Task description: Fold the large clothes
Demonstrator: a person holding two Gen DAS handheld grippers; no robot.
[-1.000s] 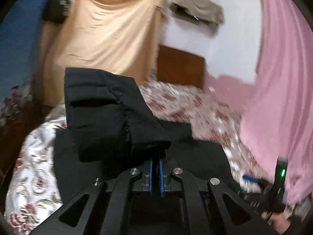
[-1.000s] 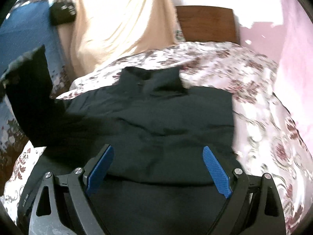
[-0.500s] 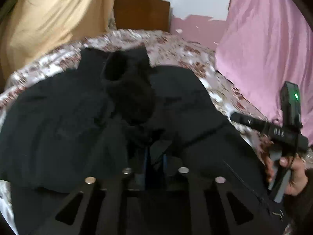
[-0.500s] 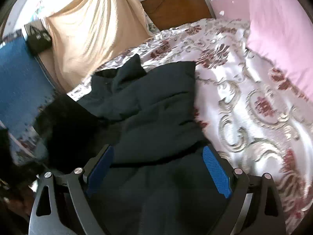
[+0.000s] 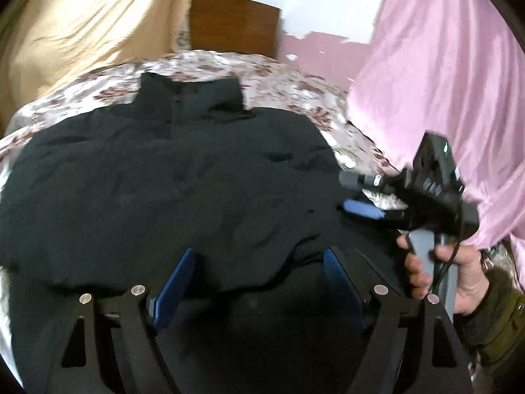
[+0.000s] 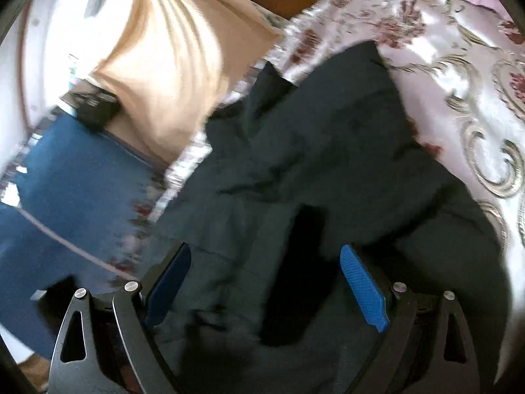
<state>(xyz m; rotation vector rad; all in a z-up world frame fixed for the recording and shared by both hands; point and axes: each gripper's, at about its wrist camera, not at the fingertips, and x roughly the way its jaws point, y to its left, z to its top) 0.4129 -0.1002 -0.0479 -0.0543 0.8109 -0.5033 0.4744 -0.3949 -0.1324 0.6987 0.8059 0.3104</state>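
Nearest the left wrist view, the left gripper [image 5: 259,274] is seen over the lower part of a large black padded jacket [image 5: 170,177]; its jaws are opening, the blue-padded fingers [image 5: 174,282] stand apart, and a folded fabric edge lies between them without being pressed. In the right wrist view, the right gripper [image 6: 265,282] is held wide above rumpled jacket [image 6: 328,151] cloth, with nothing clamped. At the right of the left view, the right gripper [image 5: 361,208] is carried by a hand [image 5: 439,272] in an olive sleeve [image 5: 495,325]. The jacket is spread on a bed covered by a pale floral satin bedspread [image 5: 285,78], collar toward the far end. Beyond are shown a brown wooden headboard [image 5: 233,24], a tan hanging cloth [image 5: 82,23] and a pink curtain [image 5: 436,75]. A blue surface [image 6: 65,190] lies left of the bed.
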